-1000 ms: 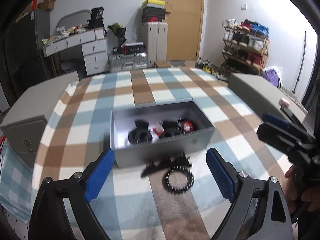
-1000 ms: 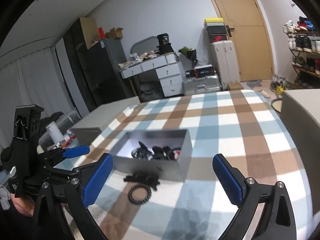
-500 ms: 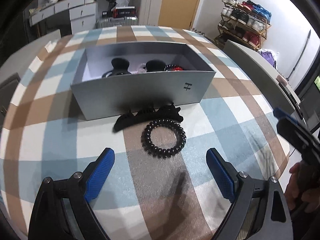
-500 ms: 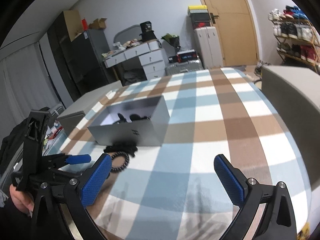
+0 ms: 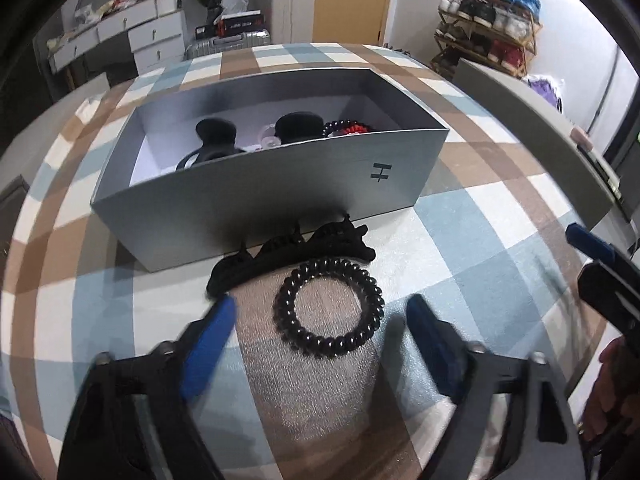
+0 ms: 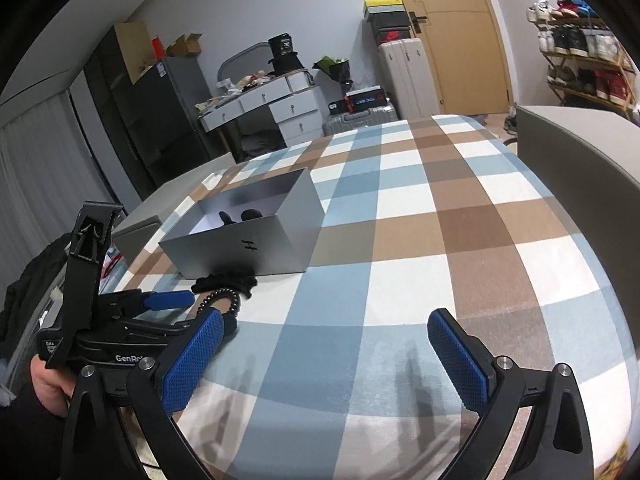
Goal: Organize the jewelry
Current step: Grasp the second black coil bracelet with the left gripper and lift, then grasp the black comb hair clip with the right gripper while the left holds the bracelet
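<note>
Box (image 5: 256, 184) already holds several pieces, apparently beads and clips; spiral band (image 5: 329, 307) remains outside, unpinched between closing left gripper (image 5: 320, 332); right gripper (image 6: 326, 354) wide, empty.

The left gripper (image 5: 320, 320) tilts steeply downward, its blue-padded jaws closing with a gap still between them. The right gripper (image 6: 326, 354), at its three o'clock, points shallower, jaws spread wide and empty.

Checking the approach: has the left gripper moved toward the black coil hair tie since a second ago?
Yes. The left gripper came down toward the coil hair tie before the grey box, jaws closing.
</note>
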Action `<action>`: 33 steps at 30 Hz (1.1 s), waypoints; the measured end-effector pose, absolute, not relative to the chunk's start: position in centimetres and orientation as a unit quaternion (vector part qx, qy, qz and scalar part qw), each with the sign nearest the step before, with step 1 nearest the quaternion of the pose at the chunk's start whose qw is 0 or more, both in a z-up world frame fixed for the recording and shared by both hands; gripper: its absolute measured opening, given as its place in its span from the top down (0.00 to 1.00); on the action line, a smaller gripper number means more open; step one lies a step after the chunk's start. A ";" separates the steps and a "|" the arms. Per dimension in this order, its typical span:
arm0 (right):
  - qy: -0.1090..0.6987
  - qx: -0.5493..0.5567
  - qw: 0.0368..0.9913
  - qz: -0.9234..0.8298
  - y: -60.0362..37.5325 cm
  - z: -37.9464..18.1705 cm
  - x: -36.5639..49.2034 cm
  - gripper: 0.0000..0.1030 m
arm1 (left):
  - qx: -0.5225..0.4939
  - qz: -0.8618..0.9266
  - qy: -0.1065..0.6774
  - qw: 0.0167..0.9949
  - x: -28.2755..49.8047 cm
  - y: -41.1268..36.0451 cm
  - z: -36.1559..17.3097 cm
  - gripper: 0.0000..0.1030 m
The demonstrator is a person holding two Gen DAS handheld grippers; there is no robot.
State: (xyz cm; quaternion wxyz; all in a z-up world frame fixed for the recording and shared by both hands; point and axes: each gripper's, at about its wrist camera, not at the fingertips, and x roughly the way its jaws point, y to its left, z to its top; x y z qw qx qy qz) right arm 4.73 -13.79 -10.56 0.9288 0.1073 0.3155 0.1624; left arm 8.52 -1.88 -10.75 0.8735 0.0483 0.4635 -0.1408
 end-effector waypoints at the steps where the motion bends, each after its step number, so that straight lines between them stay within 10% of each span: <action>1: 0.316 0.109 0.929 0.162 -13.9 -10.6 4.7 0.00 | 0.060 -0.139 0.462 0.874 8.5 -2.0 -10.8 0.42; 9: 0.312 0.113 0.929 0.161 -14.2 -10.6 4.4 0.00 | 0.065 -0.160 0.467 0.867 8.4 -1.9 -10.4 0.70; 33: 0.358 0.102 0.911 0.180 -10.7 -11.0 6.0 0.00 | -0.023 -0.101 0.417 0.903 6.4 5.9 -7.4 0.70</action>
